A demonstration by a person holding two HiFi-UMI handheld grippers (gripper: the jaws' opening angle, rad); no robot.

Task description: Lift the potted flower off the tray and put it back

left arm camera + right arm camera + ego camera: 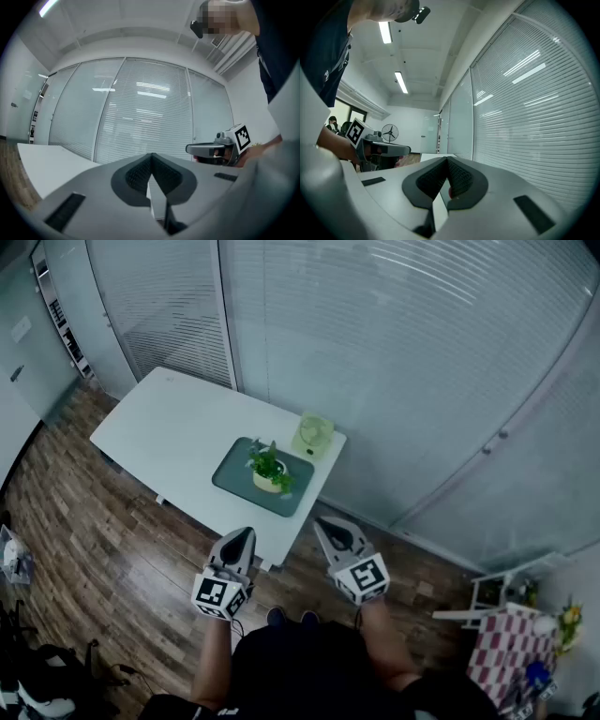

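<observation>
Head view: left gripper [246,532] and right gripper [321,524] clenched on nothing, held short of the white table [169,427].

Both are smooth grey wedges whose dimpled black pads [136,176] meet tip to tip, each carrying a cube with square markers. Beyond them the potted flower [270,472], leafy green in a small pale round pot, stands on a dark green rounded-rectangular tray [234,486] on the matte tabletop. A pale green translucent container [314,435] sits just beside the tray's far corner. Brown wood-plank floor [94,531] surrounds the table.
</observation>
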